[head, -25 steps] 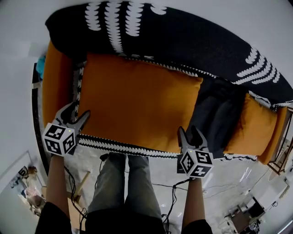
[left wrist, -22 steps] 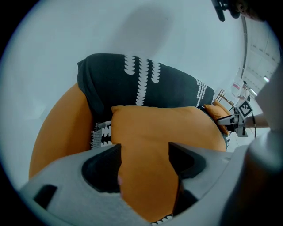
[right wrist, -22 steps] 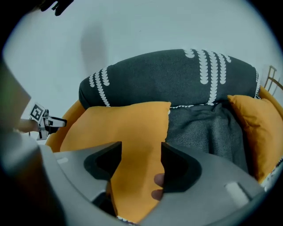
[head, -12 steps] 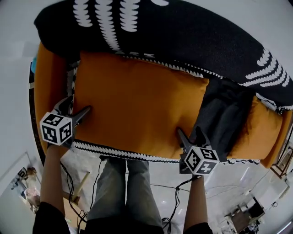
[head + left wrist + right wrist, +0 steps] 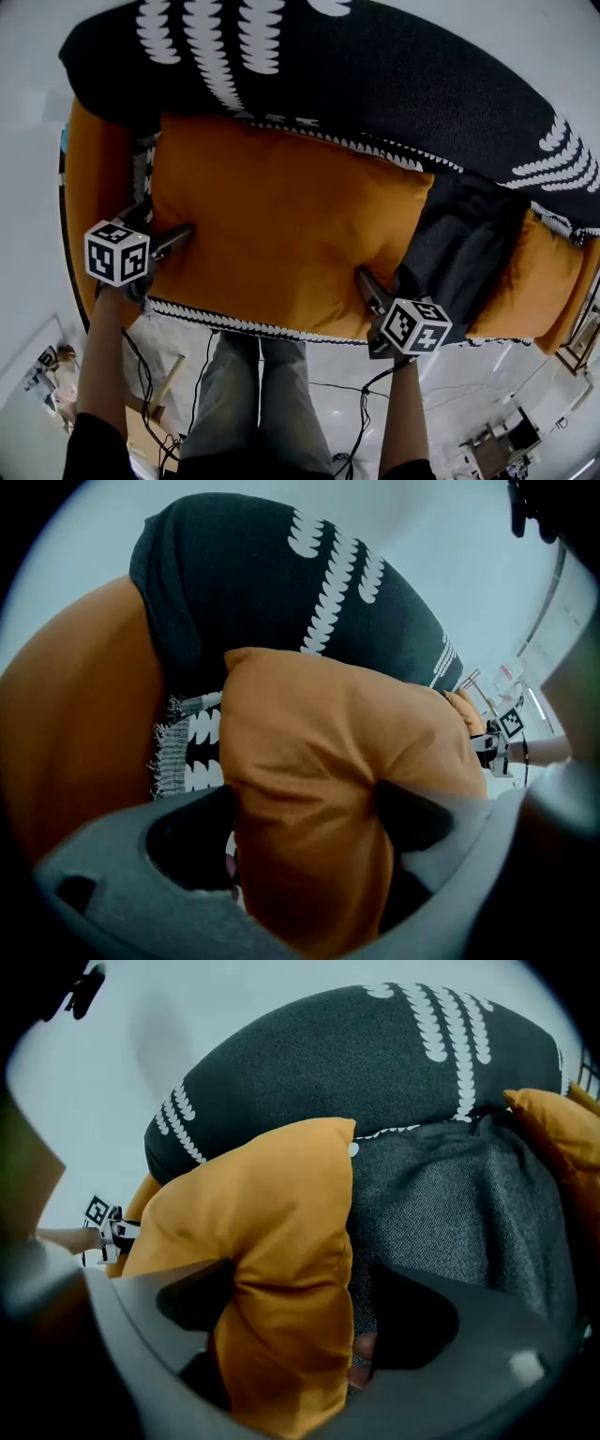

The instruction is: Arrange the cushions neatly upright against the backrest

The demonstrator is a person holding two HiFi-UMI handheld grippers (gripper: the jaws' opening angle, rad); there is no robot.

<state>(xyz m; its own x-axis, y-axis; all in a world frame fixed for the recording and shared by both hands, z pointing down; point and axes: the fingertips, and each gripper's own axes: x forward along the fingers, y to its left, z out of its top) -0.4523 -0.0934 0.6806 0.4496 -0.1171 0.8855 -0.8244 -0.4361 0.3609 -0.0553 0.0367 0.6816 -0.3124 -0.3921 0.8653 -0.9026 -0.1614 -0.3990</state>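
Note:
A large orange cushion [image 5: 281,225] lies flat on the sofa seat in front of the black backrest with white scallop print [image 5: 375,84]. My left gripper [image 5: 164,230] straddles its left front corner. My right gripper [image 5: 384,281] straddles its right front corner. Both sets of jaws have just been opening and stand wide. In the left gripper view the orange cushion [image 5: 328,724] fills the gap of the left gripper [image 5: 300,808]. In the right gripper view the cushion [image 5: 272,1204] sits inside the right gripper [image 5: 300,1302], nearer its left jaw. A dark grey cushion [image 5: 459,244] lies to the right.
A smaller orange cushion [image 5: 530,272] leans at the sofa's right end, and an orange armrest or cushion [image 5: 98,178] stands at the left. A black-and-white fringed throw [image 5: 192,752] shows beside it. The person's legs [image 5: 253,394] and floor cables [image 5: 356,394] are below the seat edge.
Both grippers have come down from in front of the seat edge onto the big orange cushion's front corners, and their jaws have spread wider round the fabric.

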